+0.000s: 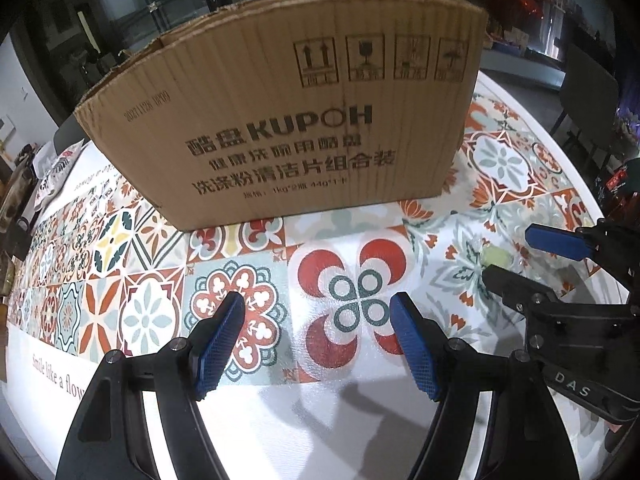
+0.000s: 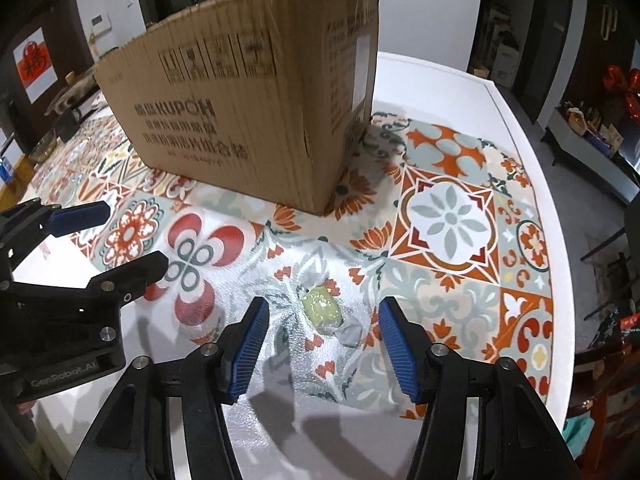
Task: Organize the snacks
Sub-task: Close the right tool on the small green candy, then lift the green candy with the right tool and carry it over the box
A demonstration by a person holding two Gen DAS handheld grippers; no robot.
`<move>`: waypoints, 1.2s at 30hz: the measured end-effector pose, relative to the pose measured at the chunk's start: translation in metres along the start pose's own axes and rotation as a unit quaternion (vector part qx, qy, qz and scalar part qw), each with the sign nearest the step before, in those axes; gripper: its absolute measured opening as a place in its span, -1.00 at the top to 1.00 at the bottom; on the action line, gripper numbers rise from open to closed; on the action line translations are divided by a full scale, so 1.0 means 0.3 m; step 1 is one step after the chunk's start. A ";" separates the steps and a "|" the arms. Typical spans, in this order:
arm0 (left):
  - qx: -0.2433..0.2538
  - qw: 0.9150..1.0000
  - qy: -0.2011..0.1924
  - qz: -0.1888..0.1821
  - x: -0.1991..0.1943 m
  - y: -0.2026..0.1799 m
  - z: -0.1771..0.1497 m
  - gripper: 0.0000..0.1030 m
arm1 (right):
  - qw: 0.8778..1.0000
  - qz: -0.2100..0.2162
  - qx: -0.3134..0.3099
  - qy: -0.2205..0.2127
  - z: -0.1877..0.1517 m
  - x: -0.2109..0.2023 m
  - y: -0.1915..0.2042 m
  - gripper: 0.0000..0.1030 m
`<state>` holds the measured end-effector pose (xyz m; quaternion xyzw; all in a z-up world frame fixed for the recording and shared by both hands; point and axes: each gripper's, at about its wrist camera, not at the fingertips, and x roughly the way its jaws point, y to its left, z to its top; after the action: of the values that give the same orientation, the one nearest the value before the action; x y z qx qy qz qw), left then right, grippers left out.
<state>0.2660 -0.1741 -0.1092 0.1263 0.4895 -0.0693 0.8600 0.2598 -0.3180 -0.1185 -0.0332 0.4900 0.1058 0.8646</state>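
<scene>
A small green candy in a clear wrapper lies on the patterned tablecloth. My right gripper hangs over it, open, one blue pad on each side and neither touching it. The candy also shows in the left wrist view, between the right gripper's fingers. A brown cardboard box with printed text stands upright just beyond both grippers; its inside is hidden. My left gripper is open over bare cloth to the left, nothing between its pads. It appears as the left gripper in the right wrist view.
The table's white rounded edge curves along the right. Dishes and small clutter sit at the far left end. A dark chair stands beyond the table. The cardboard box blocks the way straight ahead.
</scene>
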 end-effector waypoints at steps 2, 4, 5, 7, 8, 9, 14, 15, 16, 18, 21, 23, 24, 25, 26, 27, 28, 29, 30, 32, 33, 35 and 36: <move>-0.001 1.000 0.005 0.002 0.009 0.000 0.000 -0.44 | 1.000 0.000 -0.001 0.004 -0.001 0.015 0.001 -0.03; -0.002 1.000 0.009 0.002 0.016 0.001 0.003 -0.44 | 1.000 0.000 -0.002 0.008 -0.001 0.031 0.001 0.04; -0.004 1.000 0.011 0.003 0.020 0.003 0.004 -0.44 | 1.000 0.000 -0.002 0.009 -0.001 0.037 0.002 0.06; -0.006 1.000 0.014 0.002 0.027 0.006 0.006 -0.44 | 1.000 0.000 -0.002 0.012 0.002 0.046 0.003 0.12; -0.007 1.000 0.016 0.002 0.030 0.007 0.007 -0.44 | 1.000 0.000 -0.002 0.013 0.002 0.051 0.004 0.14; -0.008 1.000 0.018 0.001 0.034 0.008 0.009 -0.44 | 1.000 0.001 -0.002 0.014 0.003 0.055 0.006 0.18; -0.012 1.000 0.023 -0.001 0.046 0.013 0.010 -0.44 | 1.000 -0.003 -0.013 0.019 0.008 0.067 0.019 0.40; -0.013 1.000 0.023 -0.002 0.046 0.016 0.010 -0.44 | 1.000 -0.001 -0.011 0.019 0.010 0.066 0.020 0.53; -0.014 1.000 0.022 -0.003 0.045 0.017 0.010 -0.44 | 1.000 0.002 -0.009 0.019 0.010 0.066 0.021 0.61; -0.014 1.000 0.020 -0.003 0.042 0.022 0.009 -0.44 | 1.000 0.007 -0.005 0.020 0.009 0.064 0.024 0.61; -0.015 1.000 0.016 -0.004 0.032 0.028 0.006 -0.44 | 1.000 0.008 0.003 0.012 0.004 0.050 0.029 0.61; -0.016 1.000 0.013 -0.006 0.024 0.036 0.002 -0.44 | 1.000 0.009 0.013 0.004 0.002 0.031 0.033 0.61; -0.016 1.000 0.010 -0.008 0.017 0.040 -0.001 -0.44 | 1.000 0.010 0.016 -0.001 0.001 0.018 0.037 0.61; -0.017 1.000 0.007 -0.010 0.012 0.045 -0.003 -0.44 | 1.000 0.010 0.020 -0.006 0.000 0.007 0.040 0.61; -0.019 1.000 0.003 -0.012 0.002 0.053 -0.005 -0.44 | 1.000 0.011 0.024 -0.010 -0.001 -0.004 0.045 0.61; -0.020 1.000 -0.001 -0.013 -0.007 0.057 -0.008 -0.44 | 0.999 0.012 0.026 -0.014 -0.002 -0.016 0.051 0.61; -0.020 1.000 -0.004 -0.015 -0.017 0.061 -0.010 -0.44 | 0.999 0.011 0.028 -0.017 -0.003 -0.029 0.059 0.61; -0.020 1.000 -0.008 -0.016 -0.027 0.067 -0.012 -0.44 | 0.999 0.009 0.028 -0.021 -0.005 -0.041 0.067 0.61; -0.020 1.000 -0.015 -0.016 -0.043 0.073 -0.015 -0.44 | 0.999 0.008 0.028 -0.024 -0.006 -0.051 0.074 0.61; -0.020 0.999 -0.026 -0.016 -0.069 0.084 -0.018 -0.44 | 0.999 0.004 0.027 -0.031 -0.009 -0.075 0.090 0.61; -0.020 0.999 -0.032 -0.017 -0.083 0.091 -0.018 -0.44 | 0.999 0.001 0.028 -0.035 -0.009 -0.089 0.098 0.61; -0.017 0.999 -0.043 -0.019 -0.111 0.104 -0.018 -0.43 | 0.999 -0.002 0.032 -0.042 -0.009 -0.112 0.111 0.61; -0.015 0.999 -0.048 -0.016 -0.127 0.110 -0.019 -0.43 | 0.998 -0.003 0.034 -0.047 -0.010 -0.125 0.118 0.61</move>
<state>0.2499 -0.1409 -0.0743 0.1018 0.4505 -0.0819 0.8832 0.2310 -0.2897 -0.0863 -0.0003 0.4518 0.0879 0.8878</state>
